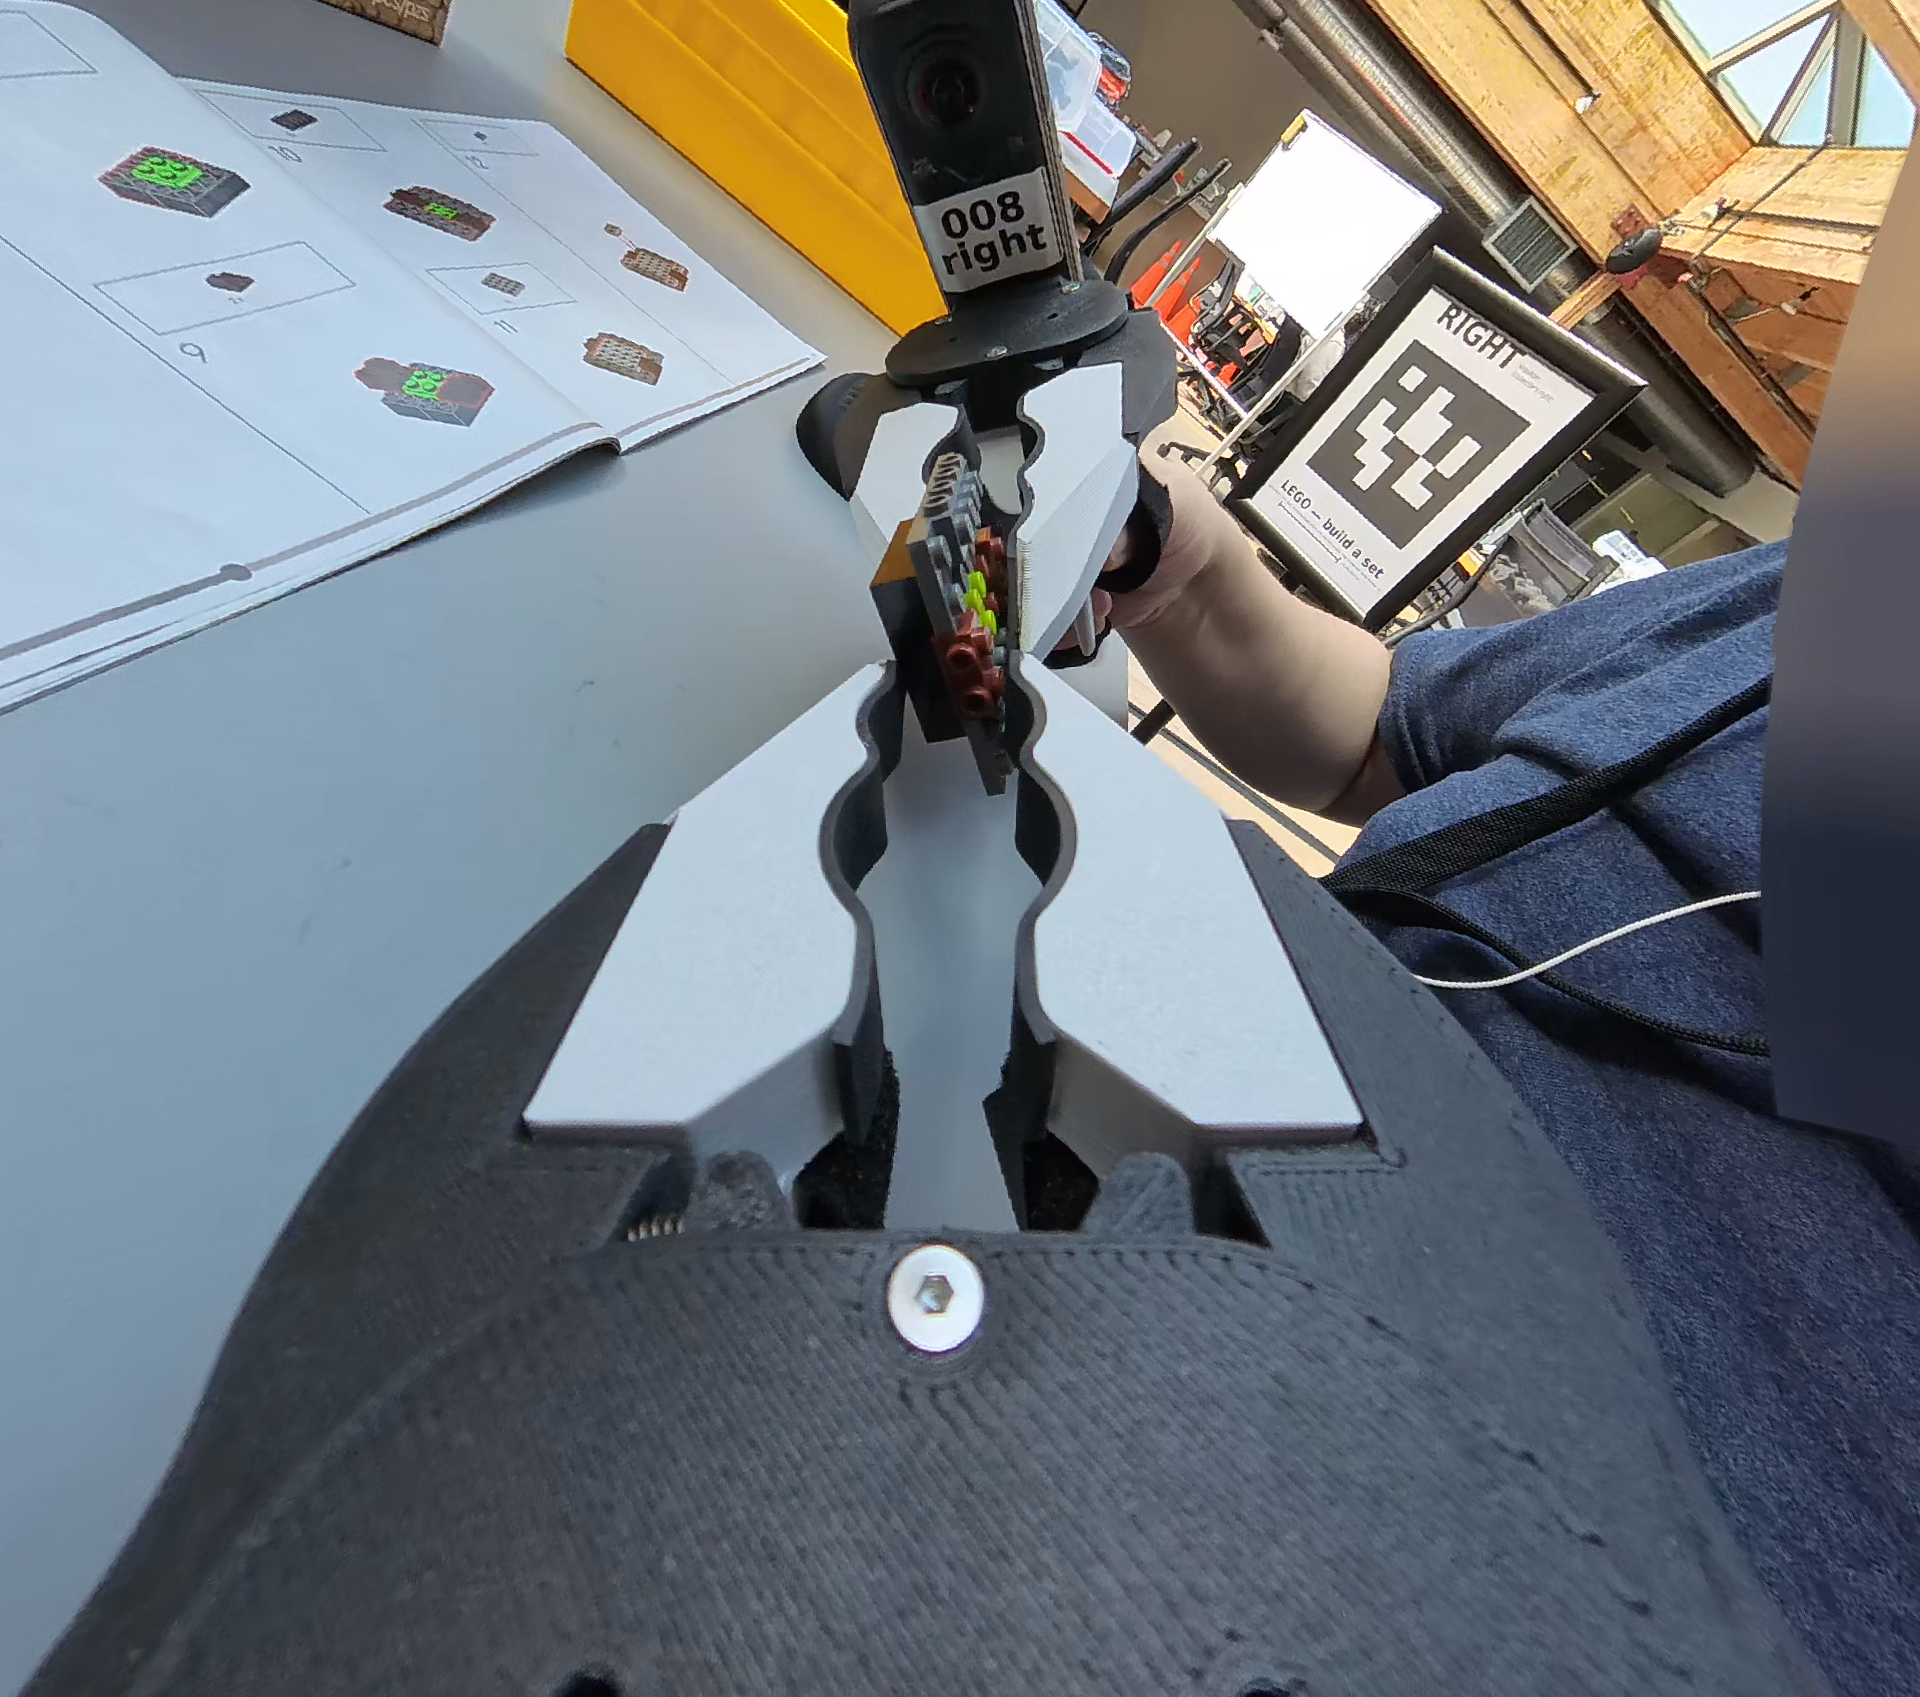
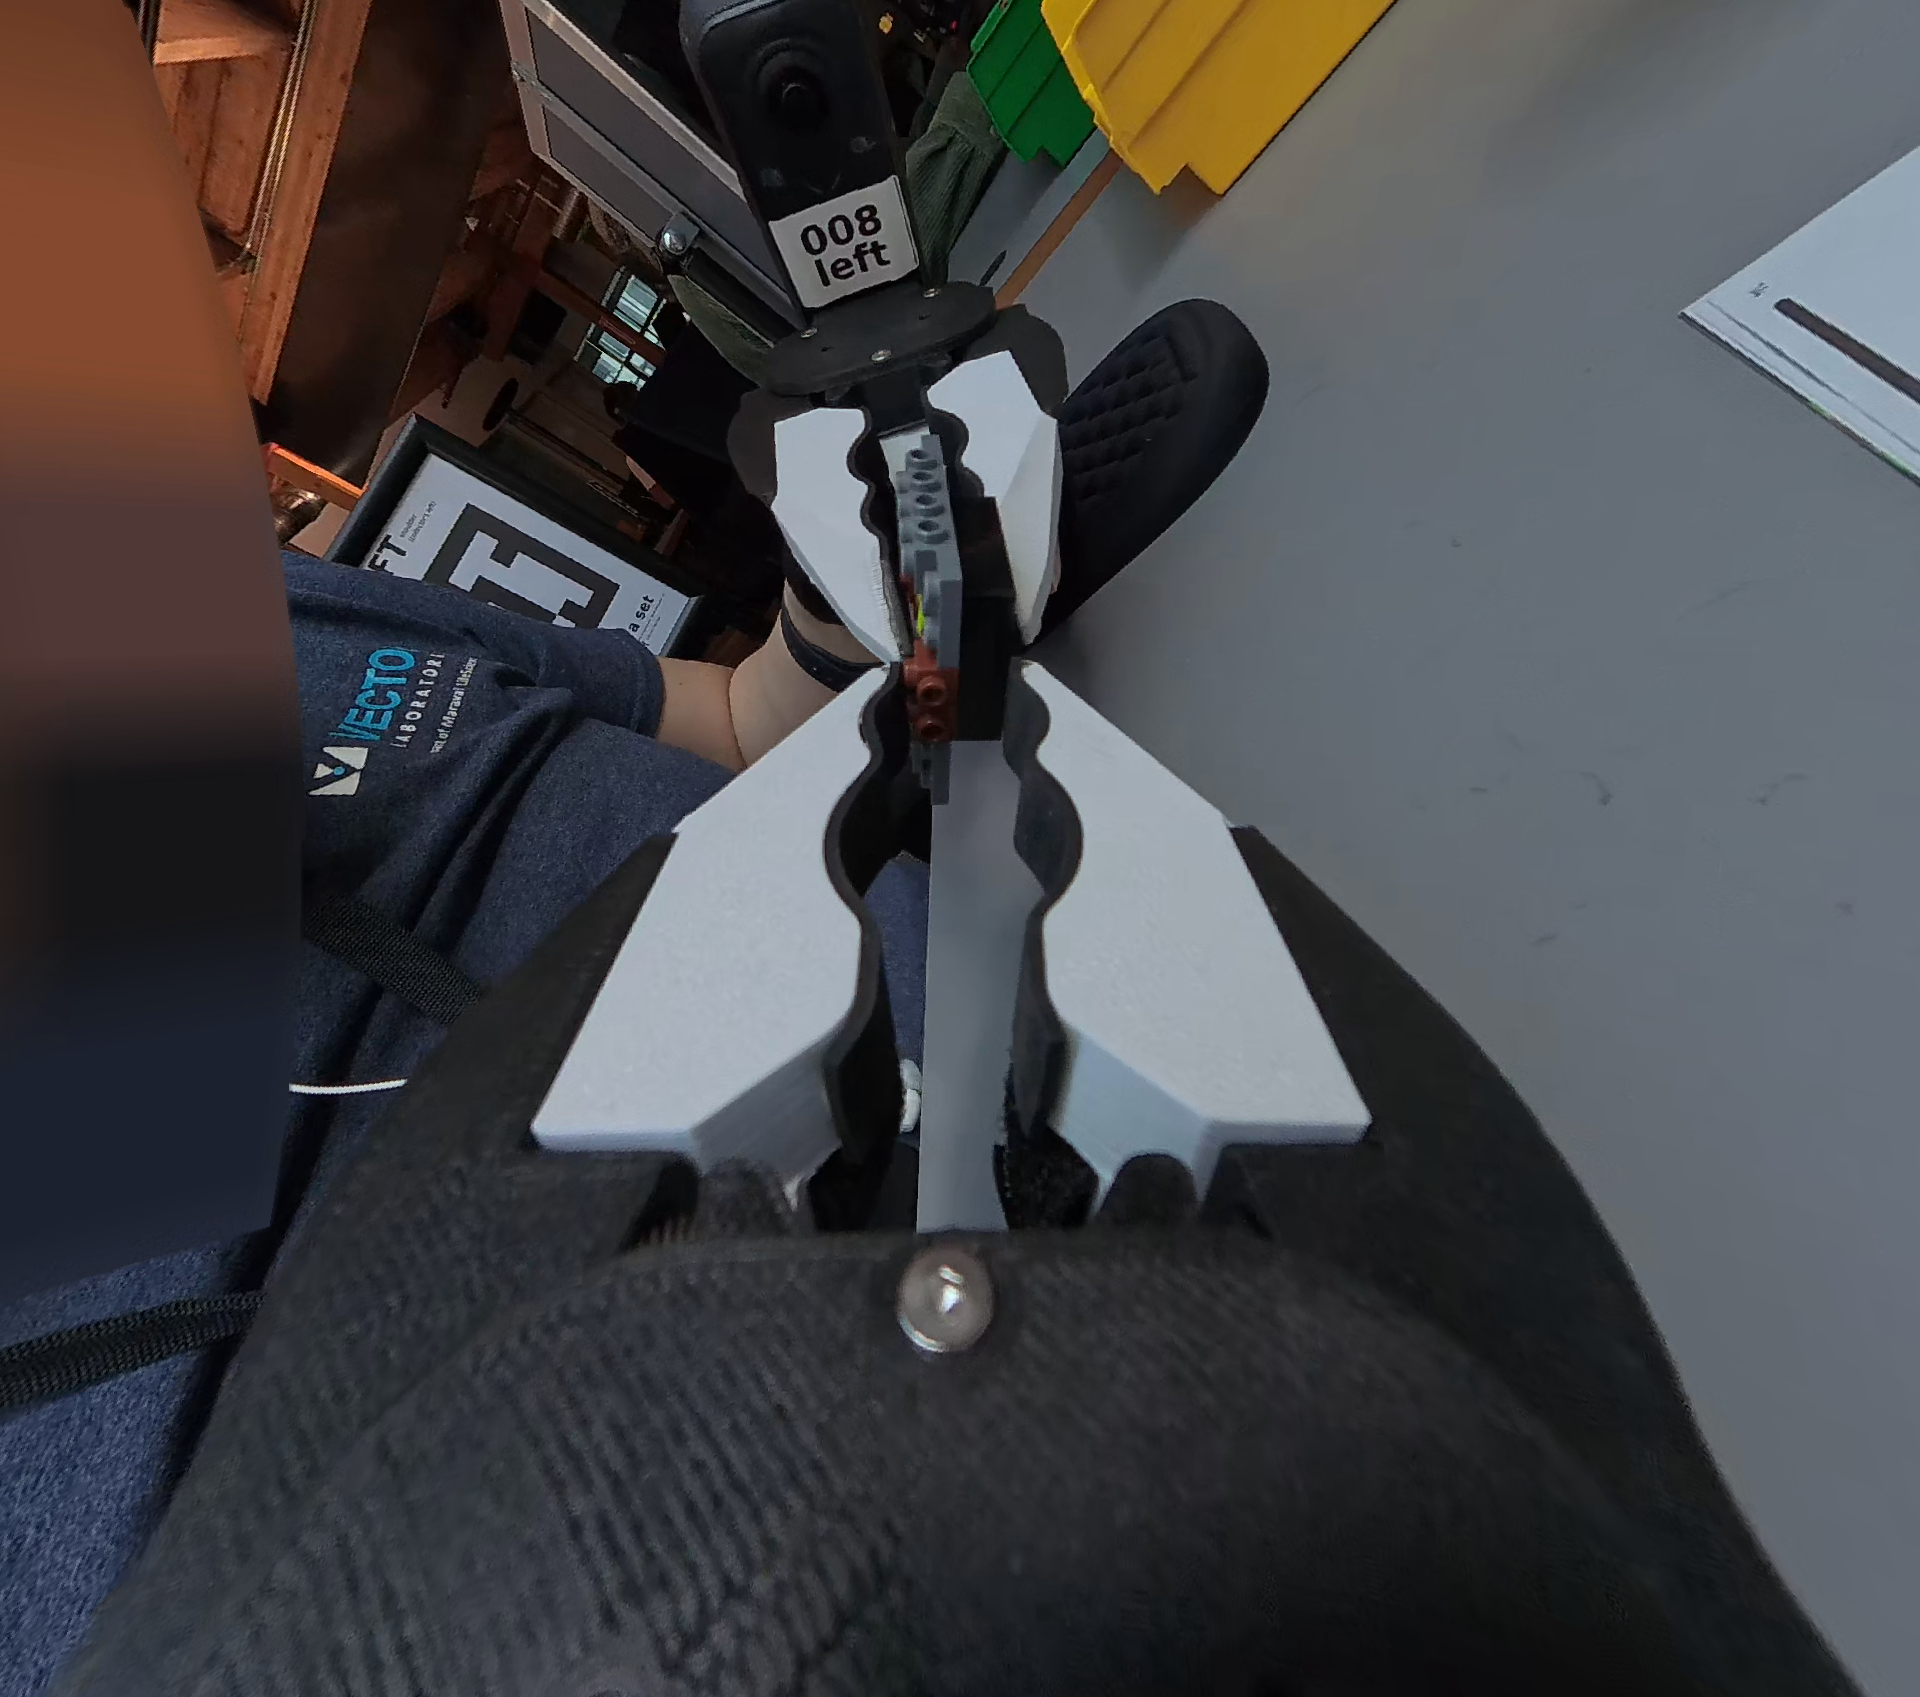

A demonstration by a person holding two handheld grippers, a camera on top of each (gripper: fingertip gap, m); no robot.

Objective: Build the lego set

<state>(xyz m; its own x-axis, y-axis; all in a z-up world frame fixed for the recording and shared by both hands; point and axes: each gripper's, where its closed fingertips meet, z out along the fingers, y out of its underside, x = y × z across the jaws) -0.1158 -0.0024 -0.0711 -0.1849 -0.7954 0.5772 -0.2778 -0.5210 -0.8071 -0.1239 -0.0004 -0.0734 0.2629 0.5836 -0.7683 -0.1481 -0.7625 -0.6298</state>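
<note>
Now both tongs meet tip to tip above grey counter [image 1: 436, 816]: left tongs [image 1: 951, 671] and right tongs [image 2: 956, 676] each pinching same lego assembly [image 1: 961, 608]; instruction booklet [image 1: 312, 317] open nearby

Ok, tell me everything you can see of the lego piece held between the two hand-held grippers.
The lego assembly is a small part-built stack: a grey studded plate, reddish-brown pieces with round studs, lime-green bits, a black block behind and an orange-tan edge. It looks like hard plastic. It is turned on edge, off the table, studs facing sideways. The left hand-held gripper and right hand-held gripper meet tip to tip and both pinch it.
</note>
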